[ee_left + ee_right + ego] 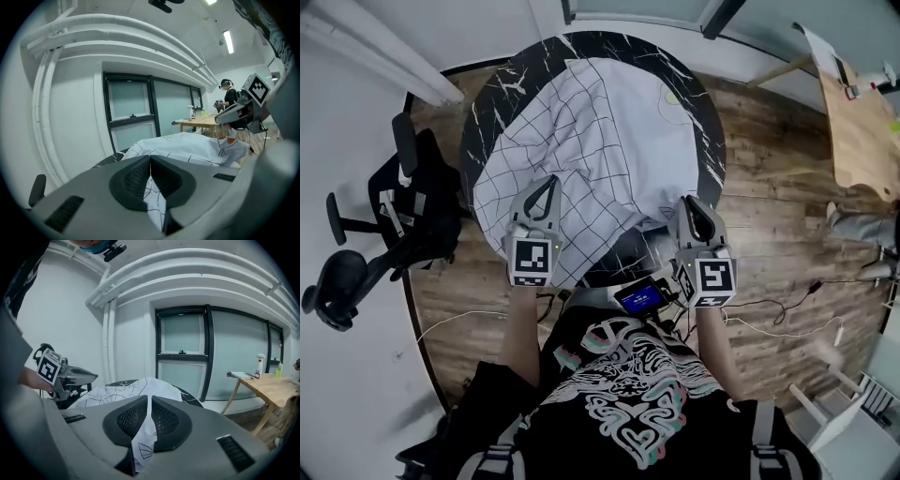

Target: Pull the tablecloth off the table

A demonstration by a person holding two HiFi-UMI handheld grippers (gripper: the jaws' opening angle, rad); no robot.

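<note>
- White fabric with a thin black grid, the tablecloth [591, 141] lies rumpled over the middle of the round black marble table [485, 112]. It is bunched toward the table's near edge, and the far, left and right parts of the tabletop show bare.
- My left gripper [546, 184] is over the table's near-left edge. Its jaws are pressed together on a fold of the tablecloth that runs down between the pads.
- My right gripper [693, 206] is over the table's near-right edge. It too is pinched tight on the cloth, and a strip hangs out below its pads.
- I see a black office chair [403, 211] to the left of the table, on a wood-plank floor [769, 234].
- A light wooden desk [862, 131] stands to the right of the table, well apart from it.
- A small device with a blue screen [642, 298] sits just beside the table's near edge, between the two grippers.
</note>
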